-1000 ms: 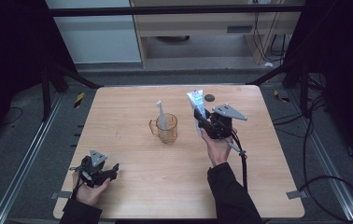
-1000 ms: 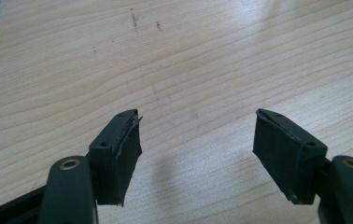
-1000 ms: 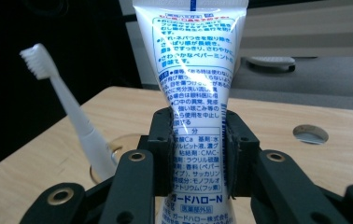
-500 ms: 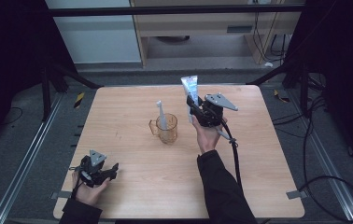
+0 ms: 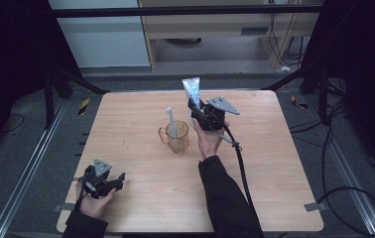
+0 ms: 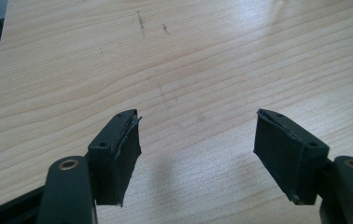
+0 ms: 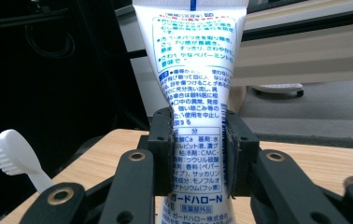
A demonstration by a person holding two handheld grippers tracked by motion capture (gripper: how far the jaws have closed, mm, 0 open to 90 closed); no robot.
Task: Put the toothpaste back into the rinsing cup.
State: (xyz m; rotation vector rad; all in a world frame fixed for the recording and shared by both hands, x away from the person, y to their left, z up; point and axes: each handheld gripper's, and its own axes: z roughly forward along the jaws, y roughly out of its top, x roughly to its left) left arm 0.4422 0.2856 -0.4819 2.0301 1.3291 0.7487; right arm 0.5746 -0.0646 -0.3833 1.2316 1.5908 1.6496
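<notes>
The right claw point(image 5: 194, 106) in the high view holds a white toothpaste tube point(image 5: 192, 90) upright above the worktop point(image 5: 275, 163), just right of an amber cup point(image 5: 177, 137) with a toothbrush point(image 5: 170, 119); the left claw point(image 5: 118, 179) rests near the front left corner. The left gripper view shows its jaws apart over bare wood. The right gripper view shows jaws clamped on the tube's printed body point(image 7: 195, 116), toothbrush bristles point(image 7: 2, 151) at left.

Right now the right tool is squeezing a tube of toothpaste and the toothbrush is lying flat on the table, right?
Not quite. The right tool does squeeze the toothpaste tube, but the toothbrush stands upright in the amber cup, not flat on the table. The high view shows it.
</notes>
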